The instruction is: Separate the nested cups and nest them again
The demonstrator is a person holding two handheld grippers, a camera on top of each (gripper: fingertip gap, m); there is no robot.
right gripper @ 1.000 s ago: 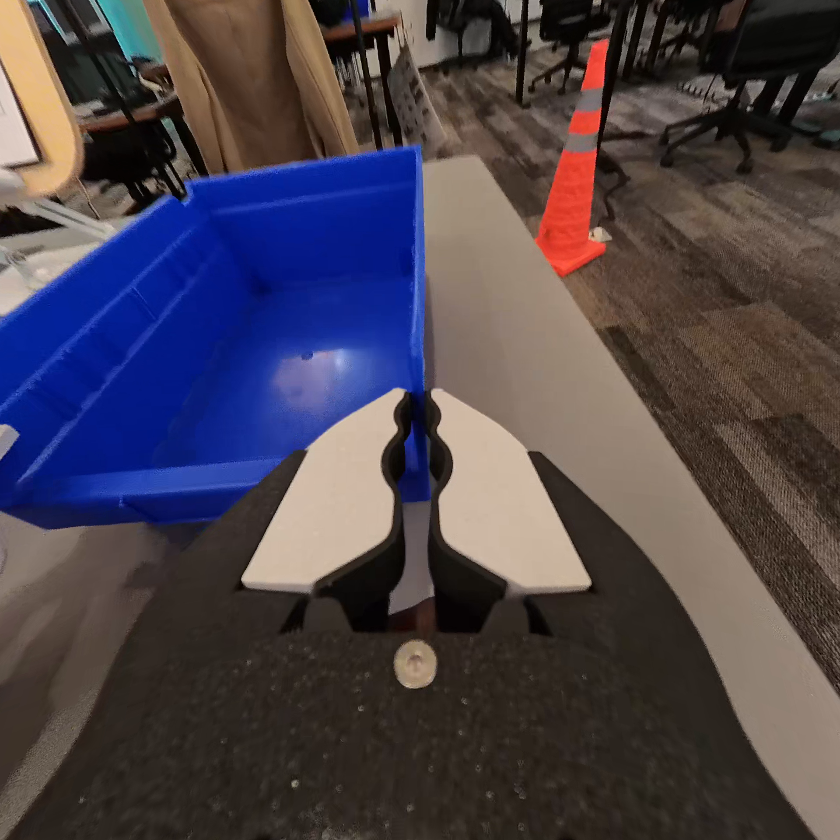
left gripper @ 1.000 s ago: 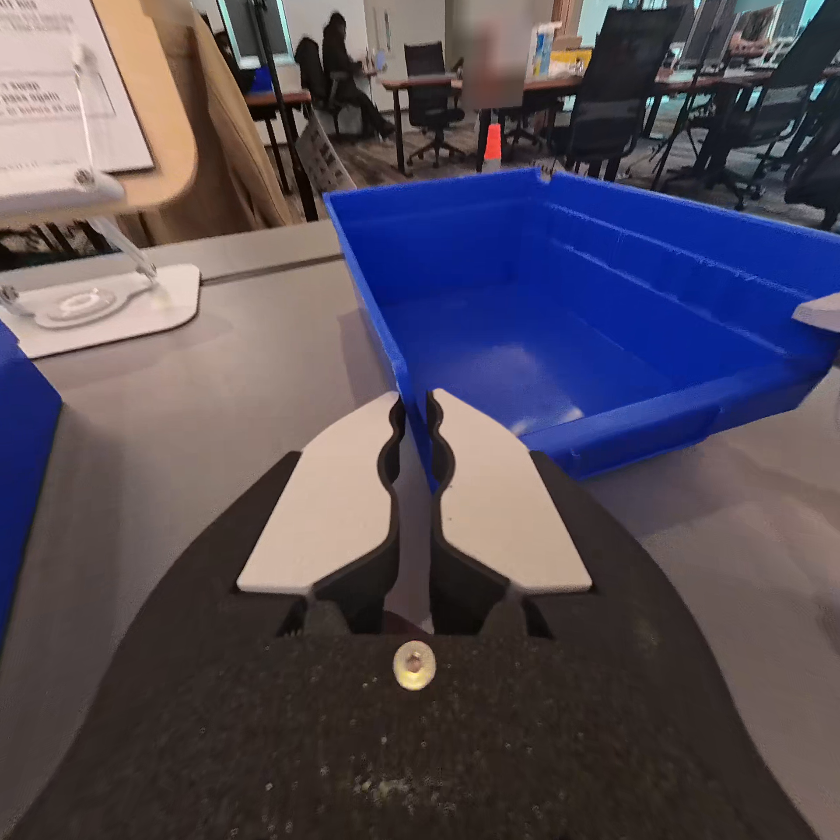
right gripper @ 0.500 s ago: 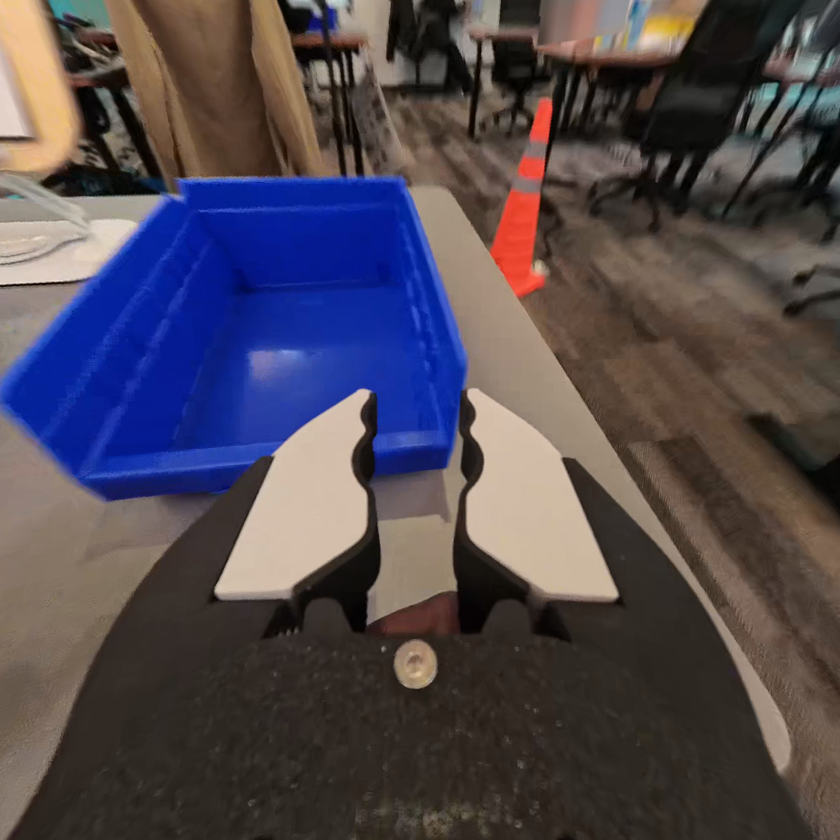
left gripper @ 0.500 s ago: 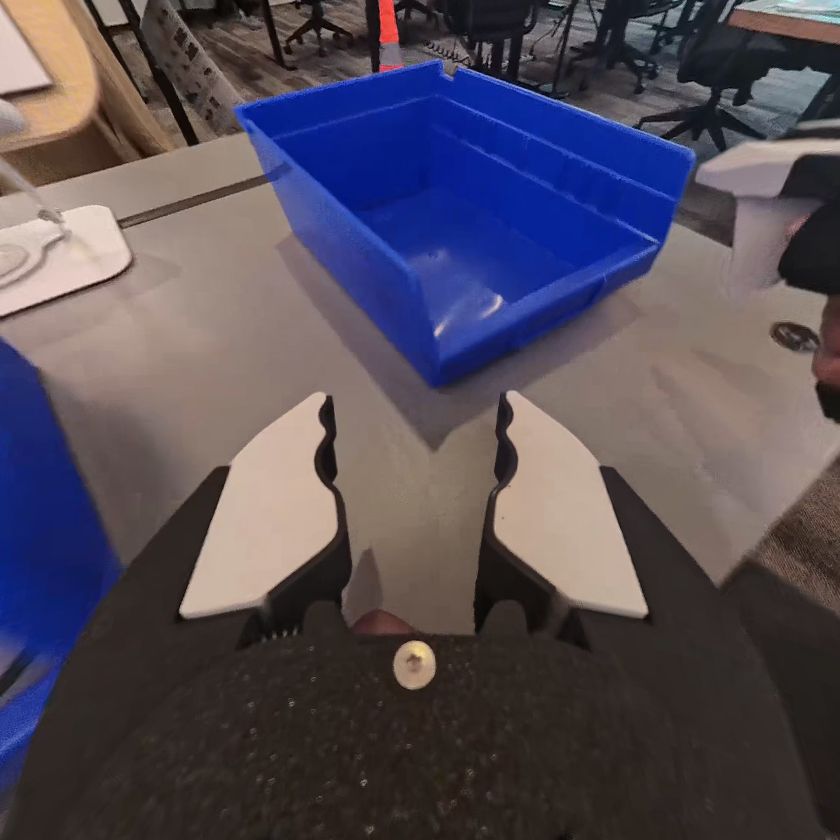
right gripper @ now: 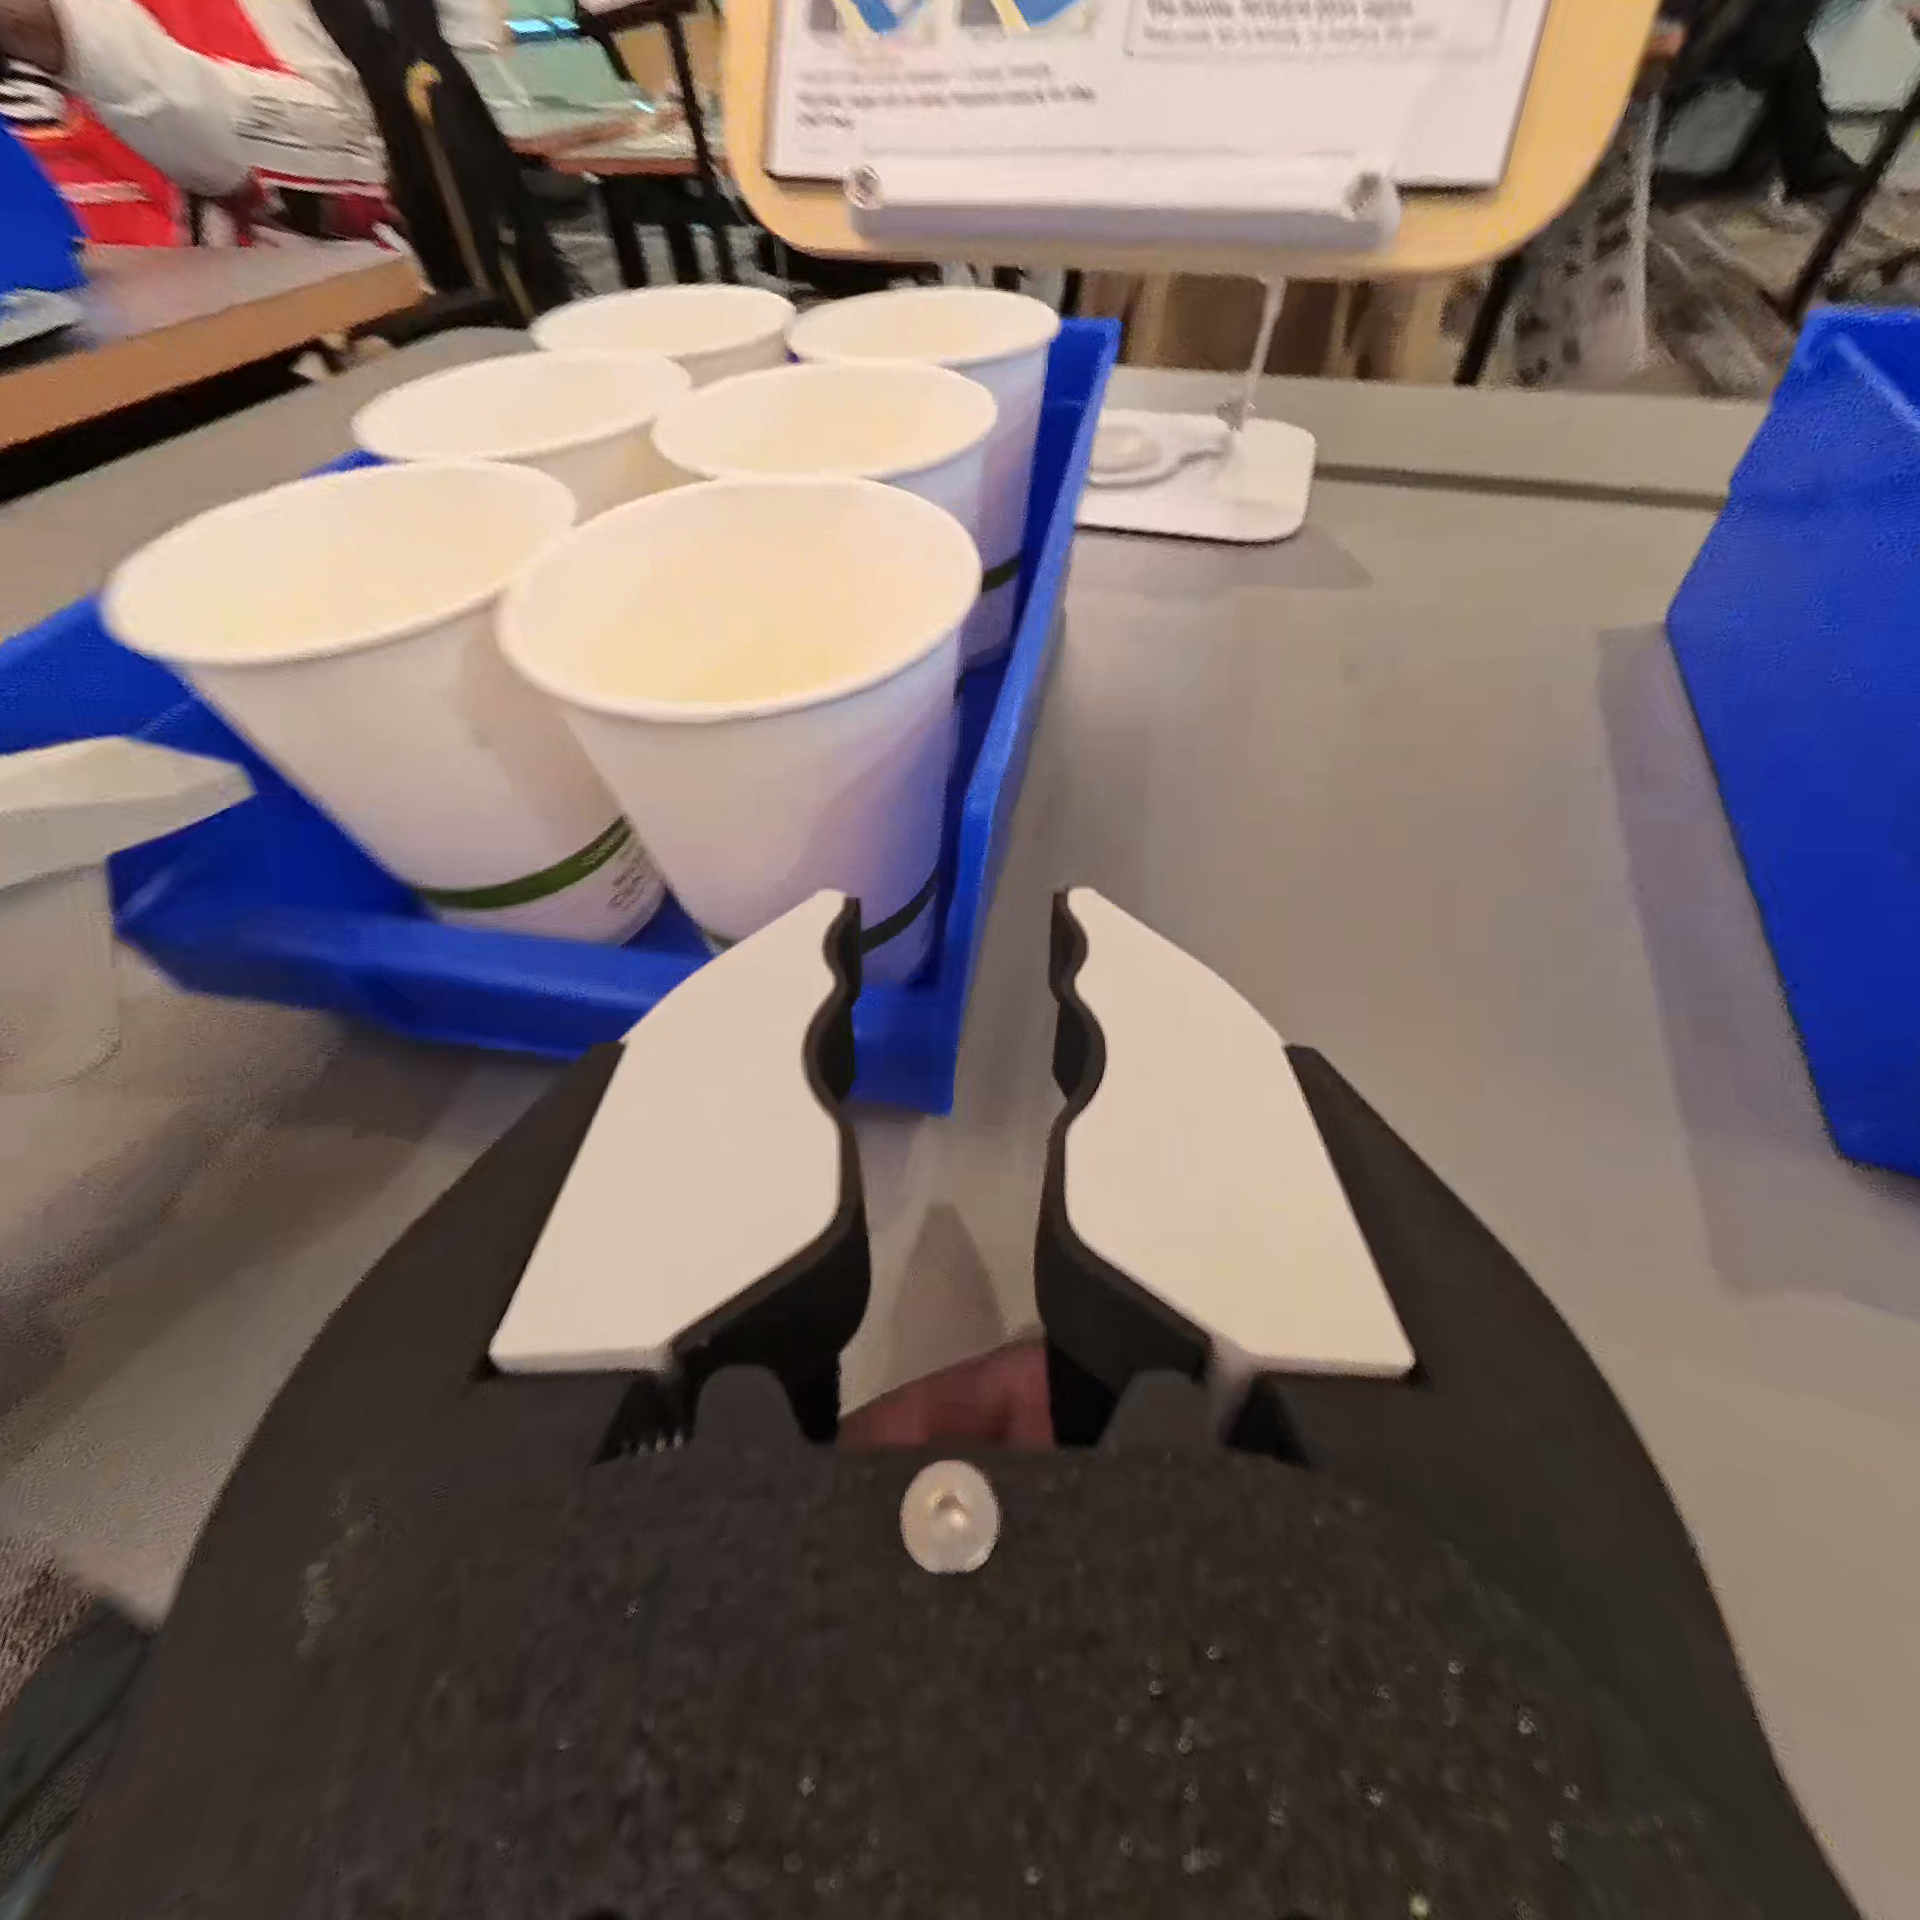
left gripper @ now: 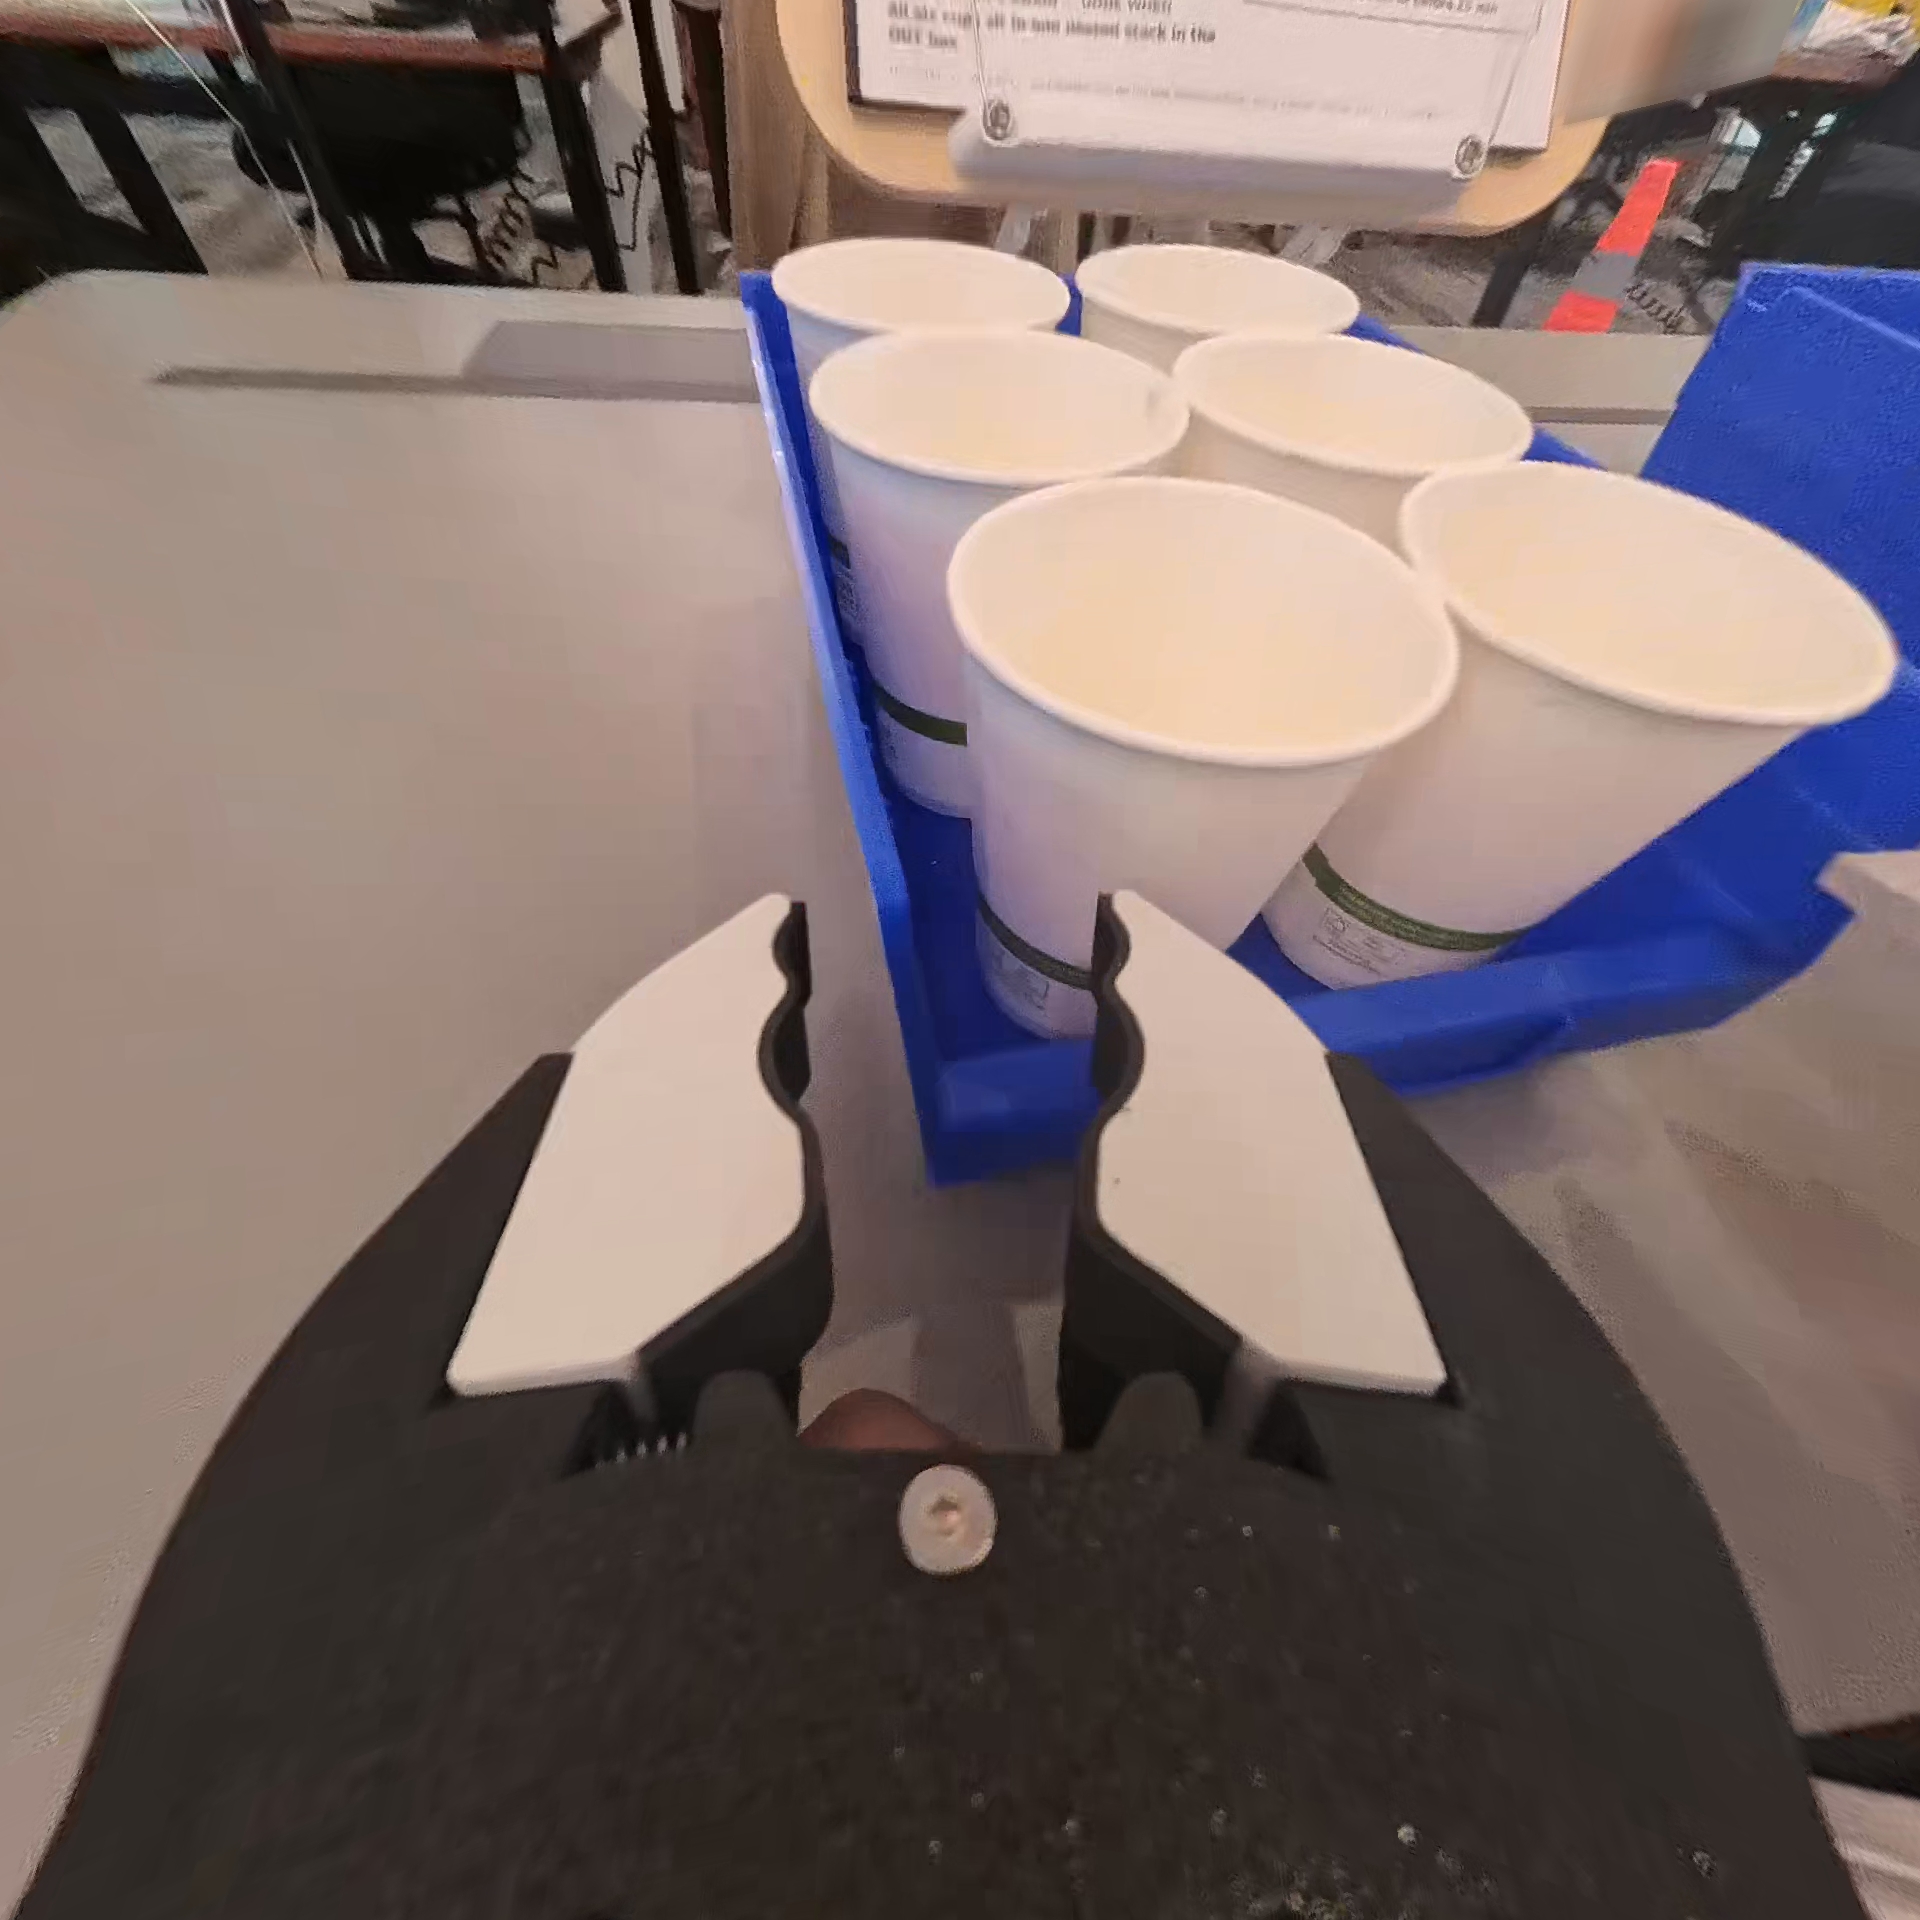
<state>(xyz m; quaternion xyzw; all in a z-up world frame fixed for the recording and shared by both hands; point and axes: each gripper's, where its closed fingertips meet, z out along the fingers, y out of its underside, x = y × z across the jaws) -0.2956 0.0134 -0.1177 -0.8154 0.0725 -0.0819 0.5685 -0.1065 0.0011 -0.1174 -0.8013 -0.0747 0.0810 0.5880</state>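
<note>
- Half a second ago both cameras showed an empty blue bin; now six white paper cups [left gripper: 1195, 665] fill the upper middle of the frame, standing apart in a blue bin [left gripper: 997, 1112].
- The left gripper [left gripper: 951, 971] is spread wide and empty.
- The right gripper [right gripper: 954, 951] is spread and empty too.
- The cups look already separated, though blur could hide a nested one, so nesting probably comes next.

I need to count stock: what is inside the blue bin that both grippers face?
Six white paper cups stand upright in the blue bin, two by three, all seemingly empty. The front cups hide the back cups' lower halves and the bin's floor.
</note>
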